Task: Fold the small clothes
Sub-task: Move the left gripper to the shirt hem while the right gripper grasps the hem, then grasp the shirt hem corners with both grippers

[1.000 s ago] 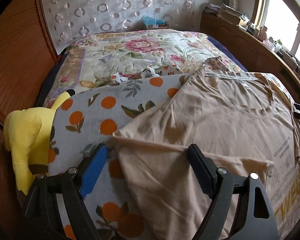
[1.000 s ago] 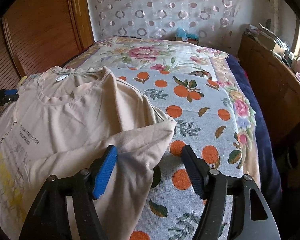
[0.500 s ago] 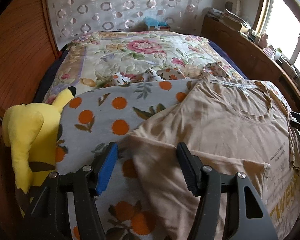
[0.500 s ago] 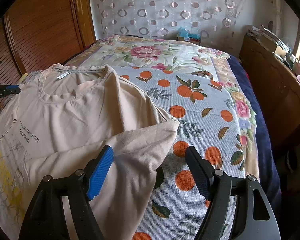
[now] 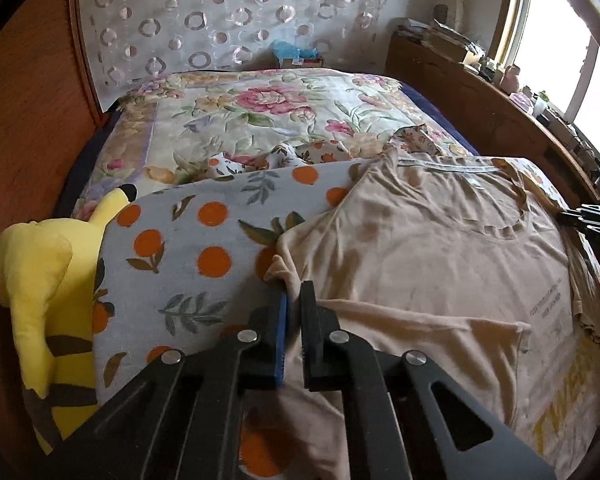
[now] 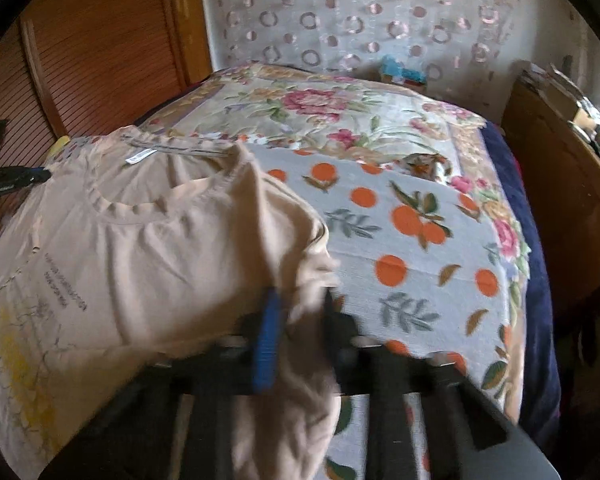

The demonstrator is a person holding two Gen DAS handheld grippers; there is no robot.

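Observation:
A beige T-shirt (image 5: 440,264) with small dark text and a yellow print lies face up on an orange-dotted blanket (image 5: 204,256) on the bed. My left gripper (image 5: 294,292) is shut on the shirt's left sleeve edge. In the right wrist view the same beige T-shirt (image 6: 148,248) fills the left half, and my right gripper (image 6: 300,304) is shut on its right sleeve, bunching the cloth between the jaws; this view is blurred. Each gripper shows at the far edge of the other's view.
A yellow plush toy (image 5: 40,280) lies at the blanket's left edge. A floral bedspread (image 5: 260,120) covers the far bed. A wooden wardrobe (image 6: 92,60) stands left, a cluttered wooden sideboard (image 5: 480,96) under the window on the right.
Both grippers were open over the sleeves and have now closed on the cloth. The right sleeve is bunched and slightly lifted.

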